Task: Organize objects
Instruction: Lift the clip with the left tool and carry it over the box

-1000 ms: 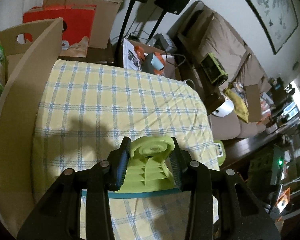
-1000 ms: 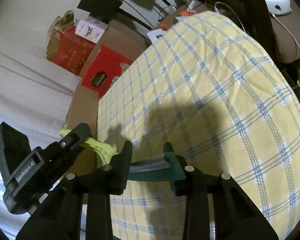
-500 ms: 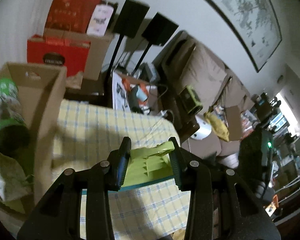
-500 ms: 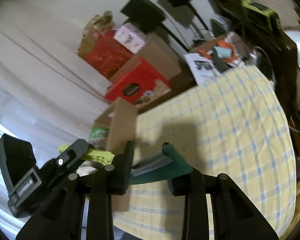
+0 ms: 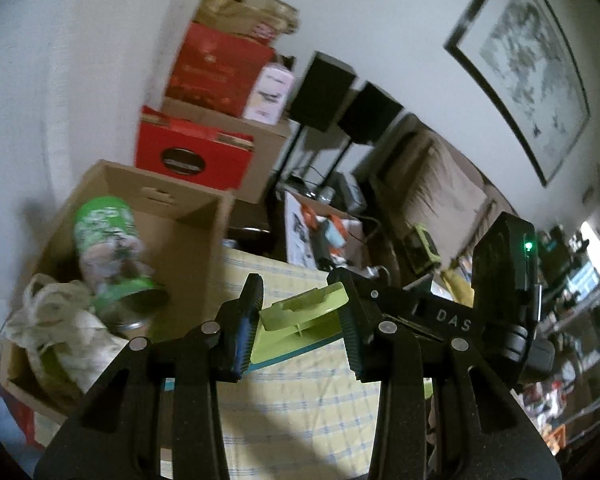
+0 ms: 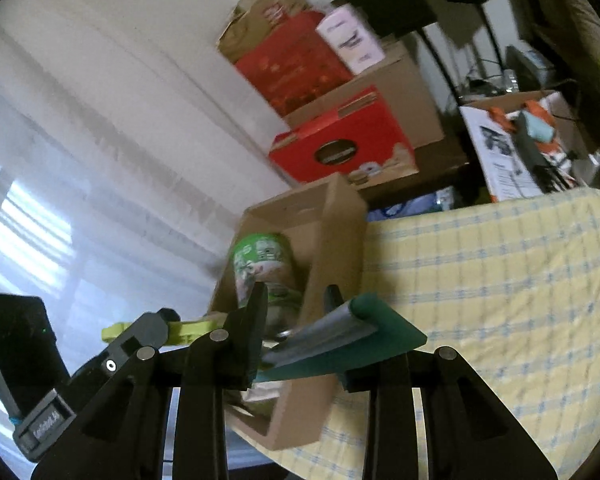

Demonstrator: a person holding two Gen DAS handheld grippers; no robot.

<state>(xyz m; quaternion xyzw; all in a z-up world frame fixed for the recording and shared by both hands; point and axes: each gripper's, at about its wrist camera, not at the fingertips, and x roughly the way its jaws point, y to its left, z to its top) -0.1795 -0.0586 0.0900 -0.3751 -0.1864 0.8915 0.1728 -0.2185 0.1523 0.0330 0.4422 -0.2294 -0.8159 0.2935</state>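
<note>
Both grippers hold one object between them, raised above the yellow checked tablecloth (image 5: 300, 408). My left gripper (image 5: 300, 322) is shut on its lime green plastic end (image 5: 300, 312). My right gripper (image 6: 296, 332) is shut on its dark green and grey end (image 6: 352, 340); the lime green end (image 6: 188, 328) shows to the left beside the left gripper's body. An open cardboard box (image 5: 192, 248) stands at the table's left edge, holding a green canister (image 5: 108, 248) and crumpled white plastic (image 5: 56, 320). The box (image 6: 332, 240) and canister (image 6: 260, 264) sit just behind the right gripper.
Red and brown boxes (image 5: 196, 156) are stacked against the wall behind the table. Two black speakers on stands (image 5: 324, 92) and a cluttered sofa area (image 5: 428, 184) lie to the right. A box of papers and tools (image 6: 516, 148) is beyond the table's far edge.
Both grippers have risen and tilted up with the object still held. The cardboard box and its canister have come into fuller view; the tablecloth now fills less of each view.
</note>
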